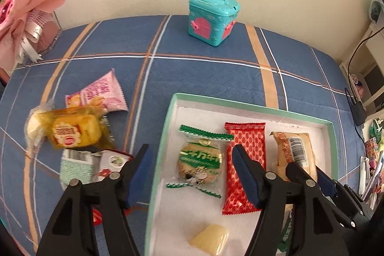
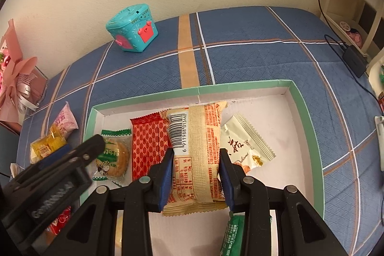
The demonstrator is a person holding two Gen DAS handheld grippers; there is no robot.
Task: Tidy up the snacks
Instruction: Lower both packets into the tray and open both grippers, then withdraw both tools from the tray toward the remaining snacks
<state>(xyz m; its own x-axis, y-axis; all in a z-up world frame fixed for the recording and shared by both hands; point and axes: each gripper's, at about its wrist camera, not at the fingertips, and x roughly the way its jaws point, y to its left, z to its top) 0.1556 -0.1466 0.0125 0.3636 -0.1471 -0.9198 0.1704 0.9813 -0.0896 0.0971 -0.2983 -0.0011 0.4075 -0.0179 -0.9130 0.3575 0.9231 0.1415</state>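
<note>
A: How many snacks are seen in the box (image 2: pixel 309 126)?

B: Six are counted: a green cookie pack (image 1: pixel 200 160), a red pack (image 1: pixel 244 167), a tan pack (image 2: pixel 195 155), a white pack (image 2: pixel 247 143), a yellow candy (image 1: pixel 211 239) and a green bag (image 2: pixel 231 234) at the near edge.

A: And outside?

B: Left of the box, a pink bag (image 1: pixel 103 94), a yellow cake (image 1: pixel 72 131) and a striped pack (image 1: pixel 76 166) are seen.

A: What is under it all?

B: A blue checked cloth (image 2: pixel 252 54) is laid over the counter, by a cream wall.

A: Anything else?

B: A teal toy box (image 1: pixel 212 18) is set behind the box, pink flowers (image 1: pixel 21 13) far left.

A: The claws?

B: The right claw (image 2: pixel 195 169) is clamped on the tan pack. The left claw (image 1: pixel 192 174) is held apart over the box's left edge.
</note>
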